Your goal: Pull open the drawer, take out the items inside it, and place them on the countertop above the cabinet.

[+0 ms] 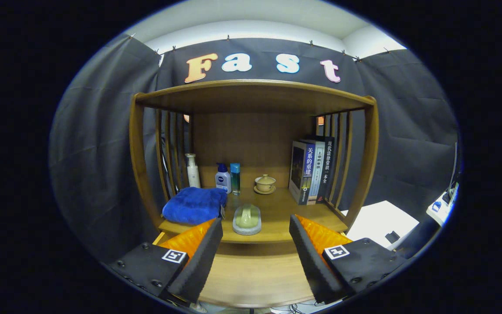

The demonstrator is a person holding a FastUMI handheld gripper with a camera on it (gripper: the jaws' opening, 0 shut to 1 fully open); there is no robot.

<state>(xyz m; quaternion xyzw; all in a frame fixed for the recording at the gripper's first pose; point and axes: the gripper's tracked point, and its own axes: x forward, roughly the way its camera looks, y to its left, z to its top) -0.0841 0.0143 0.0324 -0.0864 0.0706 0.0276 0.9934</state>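
gripper held in front of a wooden cabinet, fingers spread wide apart, nothing between them. open drawer directly below the fingers, its pale wood bottom showing in the gap between them; cannot tell whether anything lies in it, since the fingers cover both sides. the countertop sits just beyond the fingertips, roofed by a curved wooden top board and flanked by slatted side panels. on the countertop, near its front edge and in line with the gap between the fingers: a pale green cup lying on a grey oval tray. left of that, touching the left front corner area, a folded blue towel, partly hidden at its near edge by the left finger. behind the towel, toward the back wall: a white pump bottle upright, then a white bottle with blue cap and a slim teal bottle standing just beside each other. right of those, a small lidded tea bowl on a saucer, yellowish. at the right side, a row of upright books leaning against the slats. outside the cabinet, to the right, a white table with a small dark object on it, and a power strip farther right.
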